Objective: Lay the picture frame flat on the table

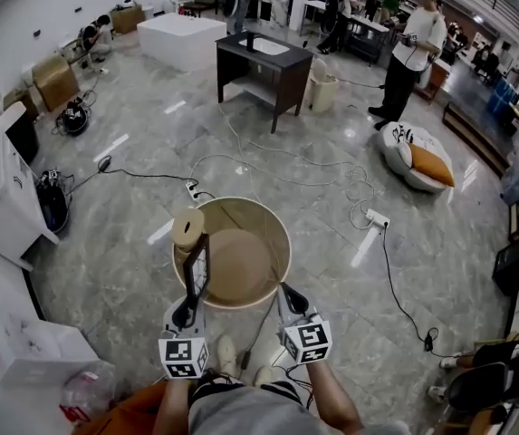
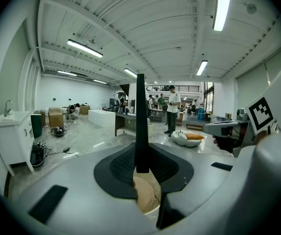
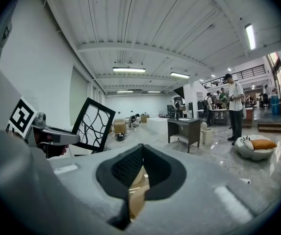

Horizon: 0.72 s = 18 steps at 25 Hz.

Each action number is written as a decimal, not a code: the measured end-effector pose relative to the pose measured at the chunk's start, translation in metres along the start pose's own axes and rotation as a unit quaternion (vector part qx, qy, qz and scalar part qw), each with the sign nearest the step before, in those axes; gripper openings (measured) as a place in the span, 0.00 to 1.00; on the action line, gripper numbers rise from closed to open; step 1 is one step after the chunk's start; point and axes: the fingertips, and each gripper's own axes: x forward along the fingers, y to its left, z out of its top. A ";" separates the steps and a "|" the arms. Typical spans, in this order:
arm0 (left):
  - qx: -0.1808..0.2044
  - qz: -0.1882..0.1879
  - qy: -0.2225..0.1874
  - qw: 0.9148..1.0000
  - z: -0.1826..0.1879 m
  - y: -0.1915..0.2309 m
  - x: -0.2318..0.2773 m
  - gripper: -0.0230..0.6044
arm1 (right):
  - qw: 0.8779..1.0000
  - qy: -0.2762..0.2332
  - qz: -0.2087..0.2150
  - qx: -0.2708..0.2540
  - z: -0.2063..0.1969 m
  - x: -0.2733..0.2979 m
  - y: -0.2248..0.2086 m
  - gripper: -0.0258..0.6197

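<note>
Head view: nearest the camera are the two marker cubes, then the jaws ahead of them. Left gripper [image 1: 192, 297] has its jaws clamped on the bottom edge of the picture frame [image 1: 197, 265]. Frame is upright, black border, over the near-left part of the round tan bench [image 1: 275, 236]; can't tell if it touches the top. A tan roll [image 1: 187, 227] sits on the bench just behind the frame. Right gripper [image 1: 286, 291] is at the near-right rim, jaws together, nothing in them. Cables and a power strip [image 1: 377, 217] lie on the grey floor past the bench; further back are a dark desk [image 1: 264, 66], a white floor cushion [image 1: 413, 157] with an orange pillow on it, and a standing person [image 1: 418, 48]. Left gripper view: frame is seen edge-on as a thin dark vertical bar [image 2: 140, 126] rising from between the pads, which press on it from both sides; tan bench surface shows below the jaws, and the right gripper is in view at the right edge. Right gripper view: pads meet in a closed line, empty, with tan bench showing through the gap underneath. The left gripper [image 3: 52, 135] is off to the left, holding the frame [image 3: 92, 125] tilted, a white panel with black branching lines facing this camera.
</note>
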 end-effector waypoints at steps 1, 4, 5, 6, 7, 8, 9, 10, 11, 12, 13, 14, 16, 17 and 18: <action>0.000 -0.004 0.001 1.000 0.002 0.005 0.007 0.17 | 1.000 0.002 -0.004 0.002 0.001 0.008 -0.002 0.04; 0.001 -0.017 0.001 1.000 0.008 0.020 0.027 0.17 | 1.000 0.007 -0.012 0.004 0.005 0.031 -0.002 0.04; 0.001 -0.020 0.001 1.000 0.010 0.026 0.033 0.16 | 1.000 0.009 -0.014 0.002 0.006 0.039 0.000 0.04; 0.000 -0.024 0.002 1.000 0.012 0.032 0.038 0.17 | 1.000 0.011 -0.016 0.001 0.007 0.046 0.002 0.04; -0.001 -0.027 0.002 1.000 0.014 0.037 0.043 0.16 | 1.000 0.012 -0.018 -0.001 0.009 0.052 0.005 0.04; -0.001 -0.030 0.003 1.000 0.015 0.042 0.048 0.16 | 1.000 0.013 -0.020 -0.001 0.010 0.058 0.007 0.04; -0.001 -0.035 0.002 0.999 0.017 0.047 0.053 0.17 | 1.000 0.013 -0.022 -0.002 0.012 0.064 0.009 0.04; -0.001 -0.039 0.001 0.999 0.019 0.052 0.058 0.16 | 1.000 0.013 -0.025 -0.003 0.013 0.070 0.011 0.04; -0.001 -0.043 -0.001 0.999 0.020 0.056 0.063 0.17 | 0.999 0.013 -0.029 -0.004 0.015 0.075 0.012 0.04; -0.001 -0.048 -0.002 0.999 0.021 0.060 0.068 0.17 | 0.999 0.011 -0.033 -0.004 0.017 0.080 0.013 0.04; 0.001 -0.053 -0.003 0.999 0.022 0.064 0.072 0.16 | 0.999 0.009 -0.037 -0.005 0.019 0.084 0.014 0.04; 0.002 -0.057 -0.004 0.998 0.023 0.067 0.077 0.17 | 0.999 0.007 -0.040 -0.004 0.020 0.088 0.014 0.04; 0.006 -0.065 -0.005 0.998 0.025 0.071 0.085 0.16 | 0.999 0.006 -0.046 0.003 0.018 0.095 0.014 0.04; 0.006 -0.068 -0.005 0.998 0.025 0.073 0.089 0.16 | 0.999 0.006 -0.050 0.007 0.018 0.098 0.014 0.04; 0.006 -0.071 -0.005 0.997 0.026 0.075 0.092 0.17 | 0.998 0.006 -0.054 0.010 0.017 0.101 0.013 0.04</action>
